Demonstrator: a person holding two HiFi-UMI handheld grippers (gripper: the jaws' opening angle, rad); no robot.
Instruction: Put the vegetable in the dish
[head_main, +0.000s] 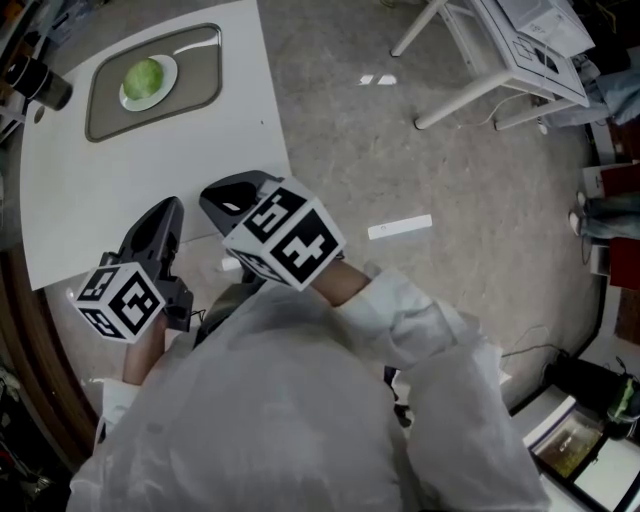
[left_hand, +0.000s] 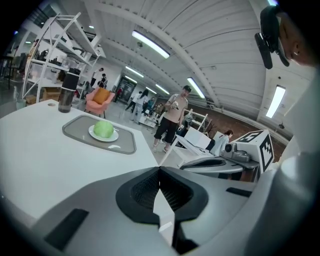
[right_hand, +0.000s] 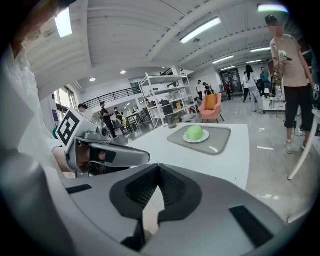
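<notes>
Vegetable (head_main: 145, 76), round and pale green, sits on the white dish (head_main: 171, 82), which rests inside a grey tray (head_main: 203, 72) toward the far end of the white counter (head_main: 150, 180). Both tools are held low by the counter's near edge, well apart from the tray. The left tongs (left_hand: 159, 169) are closed together with nothing between them. The right tongs (right_hand: 159, 167) are likewise pressed together and empty (their marker cube (head_main: 285, 235) looms large in the head view). A dark tumbler (head_main: 42, 82) stands at the counter's far corner, near the tray. A person's white sleeve (head_main: 400, 330) fills the lower head view.
</notes>
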